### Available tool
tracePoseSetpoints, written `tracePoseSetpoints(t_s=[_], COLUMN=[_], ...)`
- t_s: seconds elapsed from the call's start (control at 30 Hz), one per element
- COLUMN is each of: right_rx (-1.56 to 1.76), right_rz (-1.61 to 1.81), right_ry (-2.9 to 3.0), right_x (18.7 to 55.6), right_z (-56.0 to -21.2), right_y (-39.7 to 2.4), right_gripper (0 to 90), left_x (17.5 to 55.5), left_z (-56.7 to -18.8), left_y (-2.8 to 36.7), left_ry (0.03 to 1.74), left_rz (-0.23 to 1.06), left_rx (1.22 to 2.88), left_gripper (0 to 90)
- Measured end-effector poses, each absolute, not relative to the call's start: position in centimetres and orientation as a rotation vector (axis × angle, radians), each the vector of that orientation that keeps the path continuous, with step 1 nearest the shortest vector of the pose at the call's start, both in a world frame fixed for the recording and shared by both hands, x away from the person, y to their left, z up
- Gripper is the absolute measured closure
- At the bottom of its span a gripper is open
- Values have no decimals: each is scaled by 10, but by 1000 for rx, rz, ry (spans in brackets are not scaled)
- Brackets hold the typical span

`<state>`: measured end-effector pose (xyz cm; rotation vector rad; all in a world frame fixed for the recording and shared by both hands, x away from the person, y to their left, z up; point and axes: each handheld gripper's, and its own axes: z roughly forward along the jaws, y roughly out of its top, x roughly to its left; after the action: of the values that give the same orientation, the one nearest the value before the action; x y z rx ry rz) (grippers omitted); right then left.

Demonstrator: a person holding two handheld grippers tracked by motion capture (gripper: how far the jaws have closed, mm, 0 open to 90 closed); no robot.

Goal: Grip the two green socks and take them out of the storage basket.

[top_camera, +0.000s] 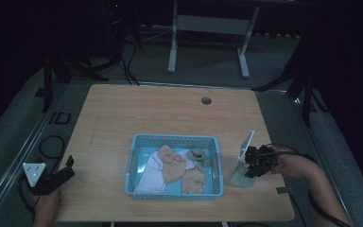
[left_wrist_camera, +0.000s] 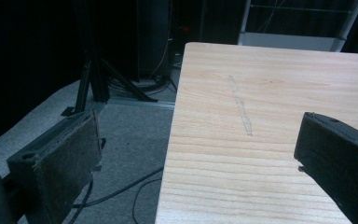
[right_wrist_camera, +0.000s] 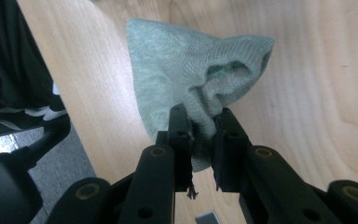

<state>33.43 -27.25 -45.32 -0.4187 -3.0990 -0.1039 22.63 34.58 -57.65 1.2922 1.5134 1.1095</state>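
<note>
My right gripper [top_camera: 250, 169] [right_wrist_camera: 201, 123] is shut on a pale green sock [right_wrist_camera: 191, 70], pinching a bunched fold of it. The green sock [top_camera: 241, 177] hangs down and touches the wooden table [top_camera: 170, 109] just right of the blue basket [top_camera: 137, 163]. Inside the basket lie a white cloth [top_camera: 151, 172], peach socks [top_camera: 172, 161] and another green sock [top_camera: 199, 155]. At the table's front left corner my left gripper [top_camera: 66, 170] [left_wrist_camera: 200, 154] stands open, its jaws wide apart with nothing between them, over the table's left edge.
A round grey cable port [top_camera: 206, 100] sits in the far part of the table. Cables [left_wrist_camera: 121, 186] lie on the grey floor left of the table. A white desk frame [top_camera: 208, 28] stands beyond the far edge.
</note>
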Motion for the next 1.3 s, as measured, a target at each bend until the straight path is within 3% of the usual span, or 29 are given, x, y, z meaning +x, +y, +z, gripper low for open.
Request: tracePoseSetpoints(t_s=[0.5, 0.67, 0.9, 1.3], right_rx=[-480, -514, -579, -522], right_rz=[-51, -20, -18, -80], right_ry=[-3035, -3044, -3072, -3170], right_x=[344, 349, 354, 358], right_z=[-510, -513, -496, -450], right_y=[-277, -275, -276, -253], right_gripper=[786, 675, 512, 472], left_x=[226, 226, 227, 227], left_z=[-576, -576, -576, -576], left_y=[346, 346, 346, 346], left_ry=[1516, 1517, 1516, 1517], left_rz=[1110, 1108, 1107, 1105], left_rx=[1296, 1295, 1296, 1299], left_gripper=[7, 7, 7, 7])
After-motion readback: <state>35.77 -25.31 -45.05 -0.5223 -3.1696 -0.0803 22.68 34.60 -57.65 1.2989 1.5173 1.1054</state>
